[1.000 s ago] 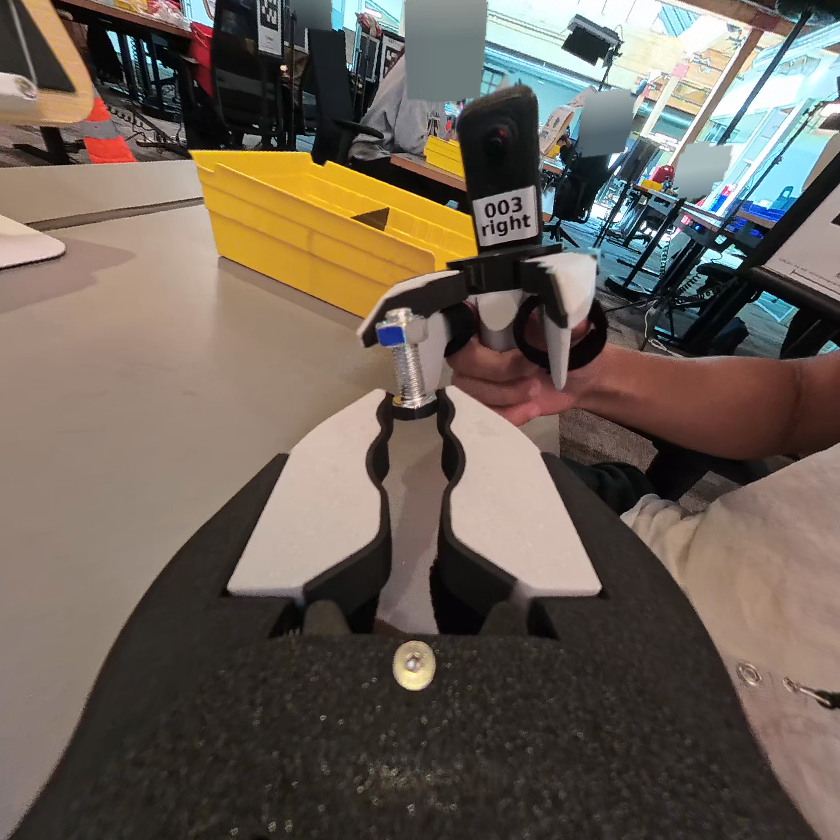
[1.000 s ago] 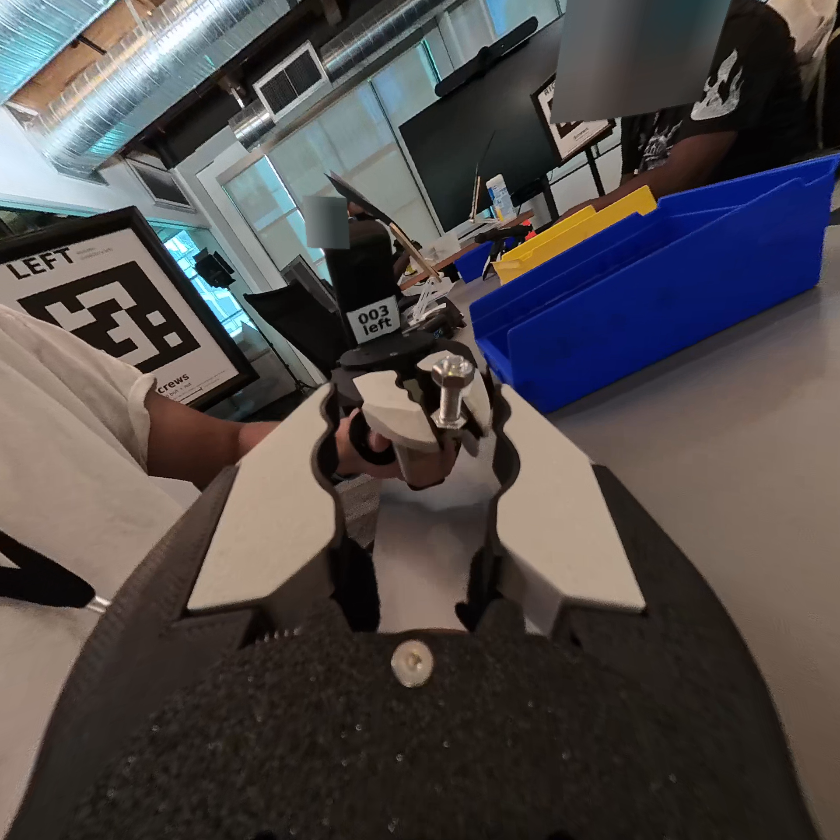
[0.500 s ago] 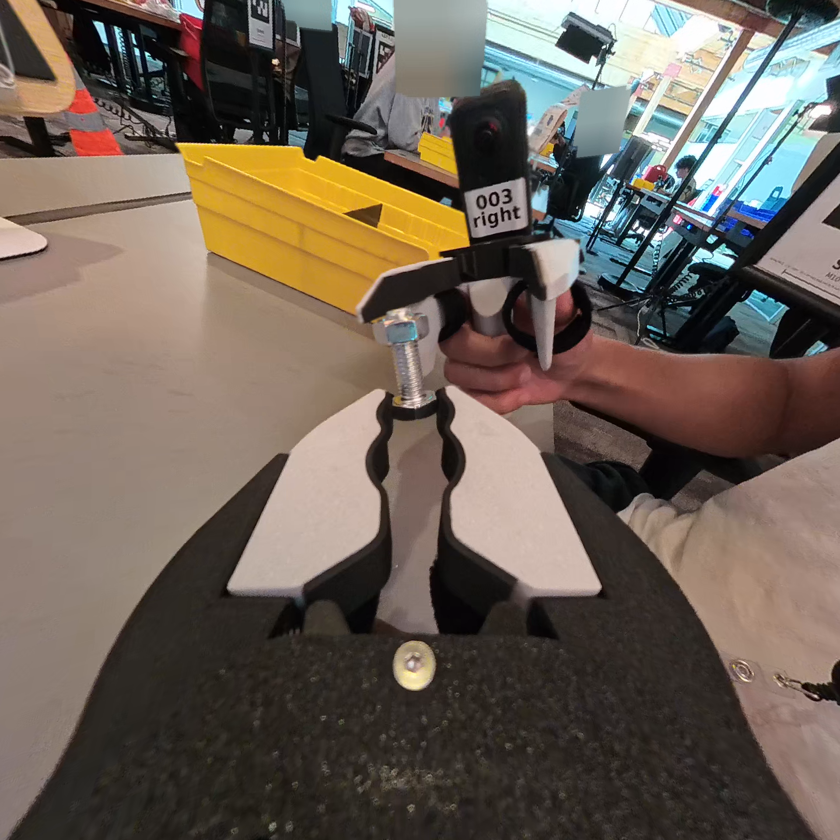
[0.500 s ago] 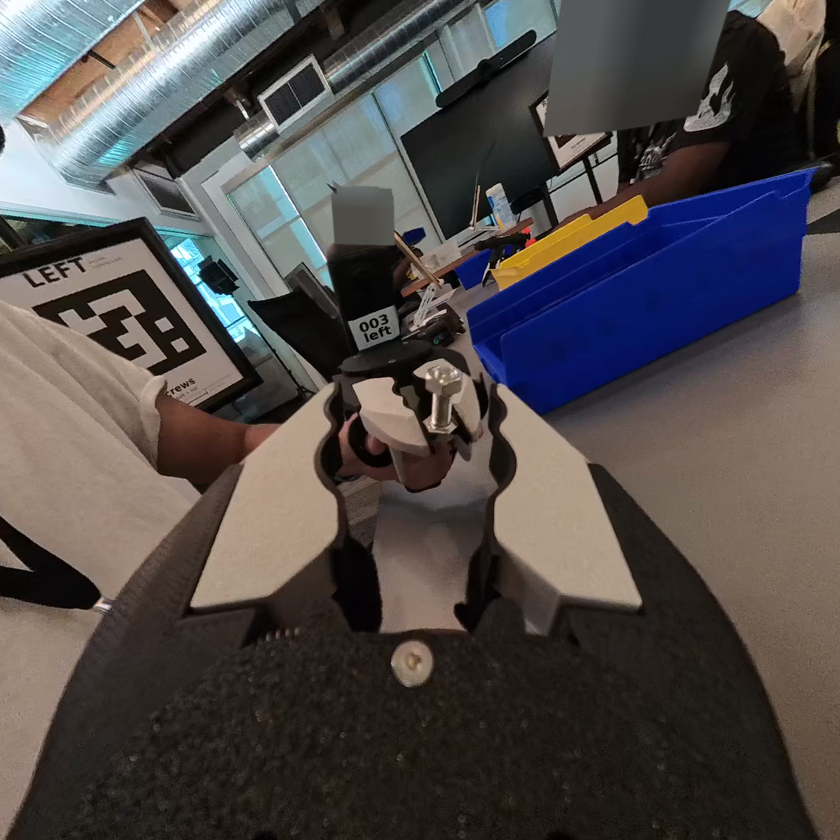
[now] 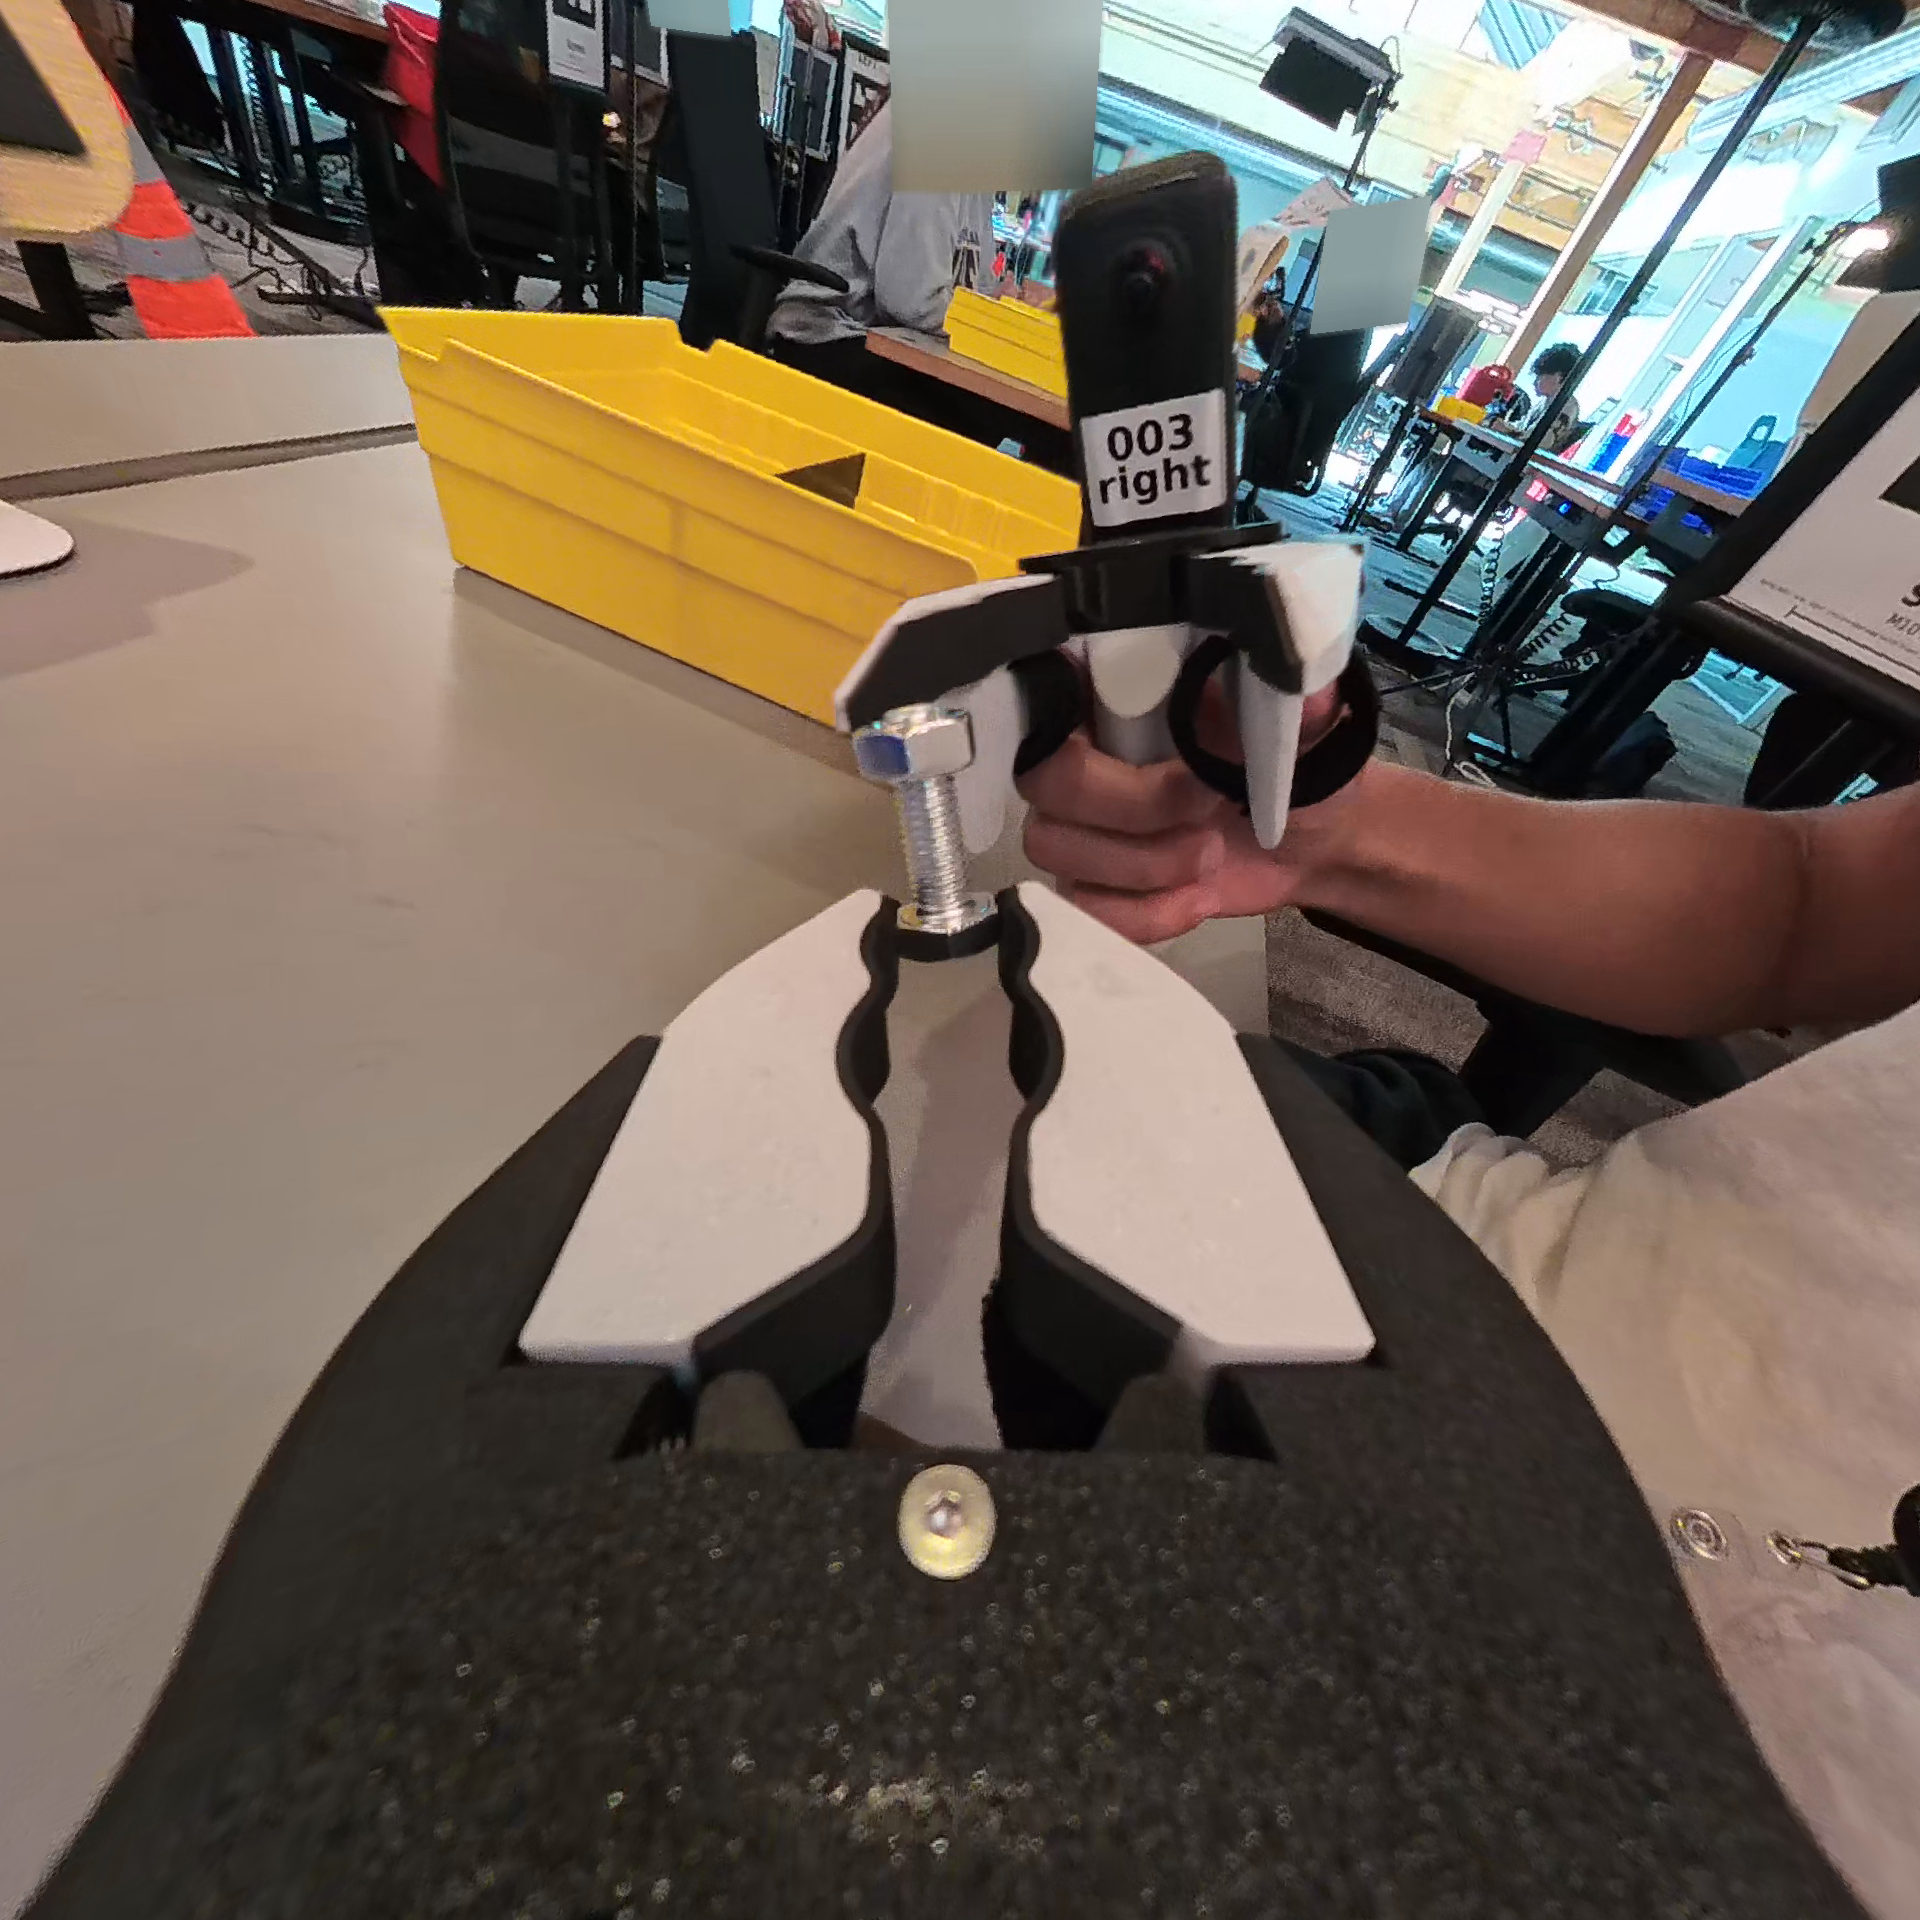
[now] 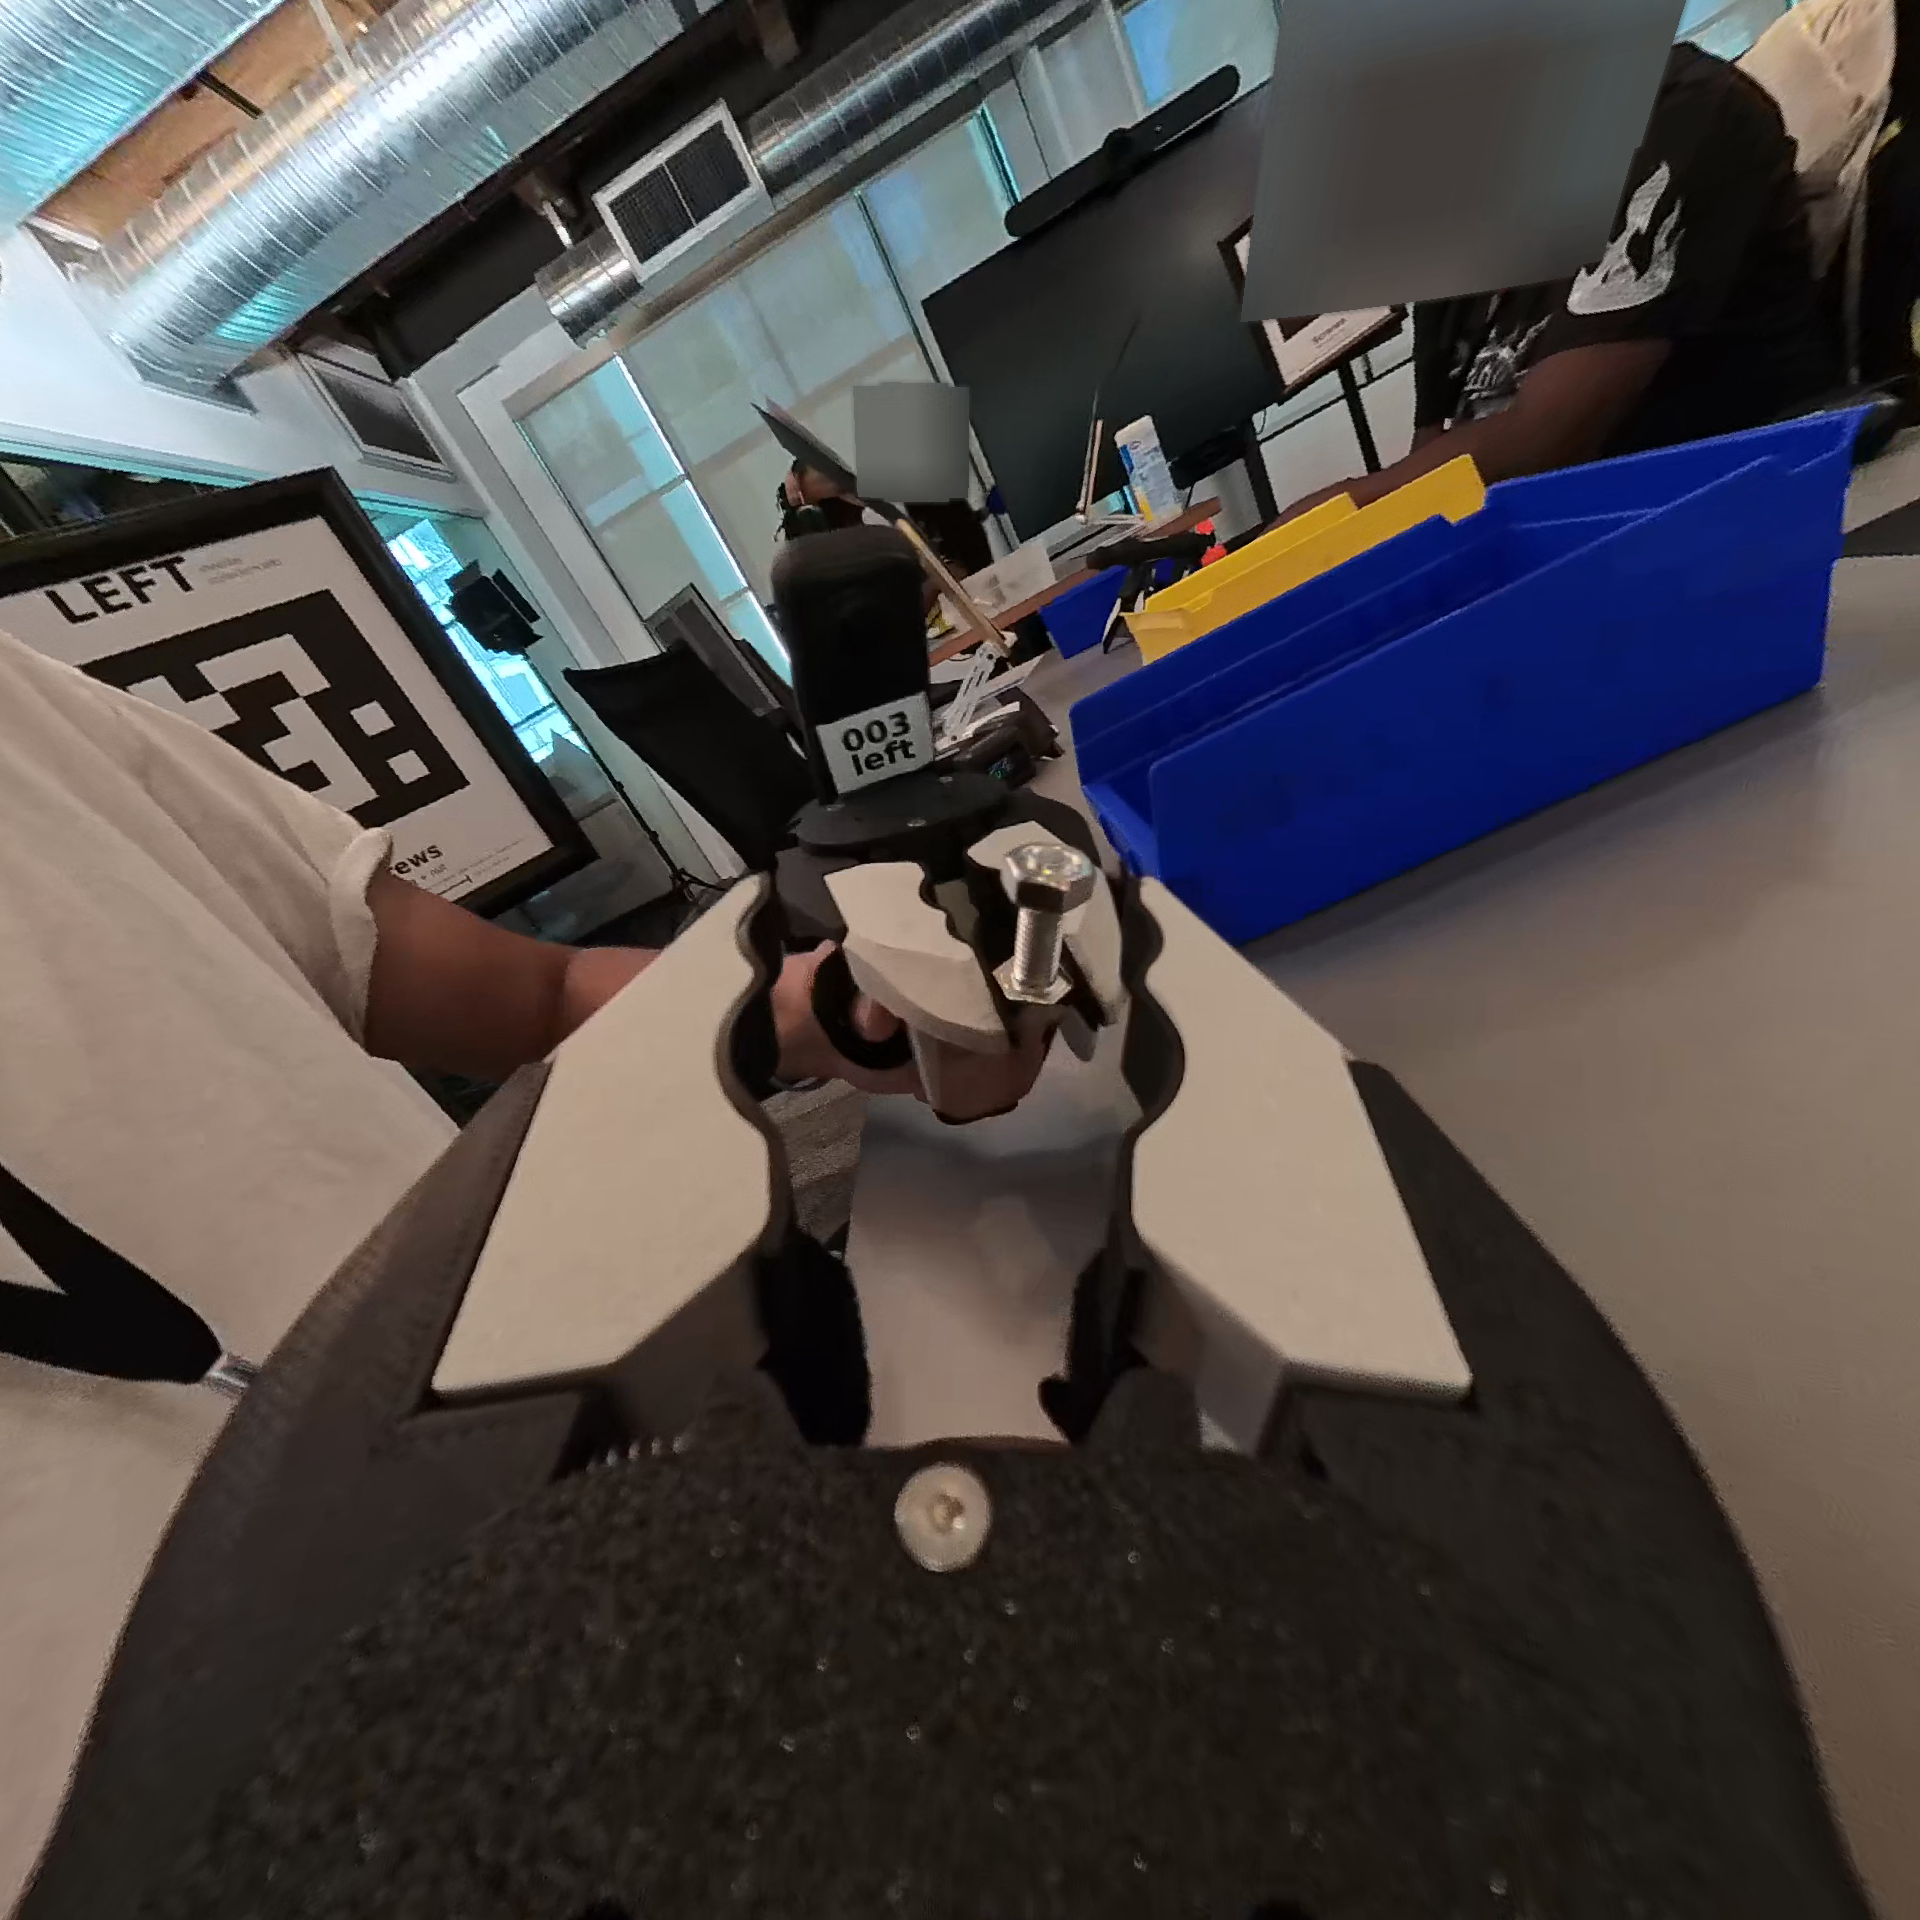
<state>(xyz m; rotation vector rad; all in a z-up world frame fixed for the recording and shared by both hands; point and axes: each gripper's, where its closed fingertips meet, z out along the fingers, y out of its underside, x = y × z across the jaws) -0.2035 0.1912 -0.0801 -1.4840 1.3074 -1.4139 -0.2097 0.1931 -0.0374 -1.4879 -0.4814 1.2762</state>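
My left gripper (image 5: 943,930) is shut on a silver nut (image 5: 940,916) at its fingertips. A silver hex bolt (image 5: 930,810) stands upright in the nut, head on top. My right gripper (image 5: 1122,769), held by a hand, is open. One of its fingers (image 5: 935,665) sits against the bolt head, the other stands apart to the right. In the right wrist view the right gripper (image 6: 940,914) is open wide. The bolt (image 6: 1039,925) and nut (image 6: 1023,982) show between its tips, close to the right finger, held in the left gripper (image 6: 1023,1003).
A yellow bin (image 5: 675,499) stands on the grey table (image 5: 312,831) behind the grippers. A blue bin (image 6: 1455,707) lies to the right in the right wrist view. A framed marker board (image 6: 260,707) stands at the left. People sit at desks behind. The grippers' ends are close to 4 cm from one another.
The right gripper stays open at the bolt head and has shifted slightly. In the right wrist view the bolt and left gripper now sit lower and nearer its right finger.
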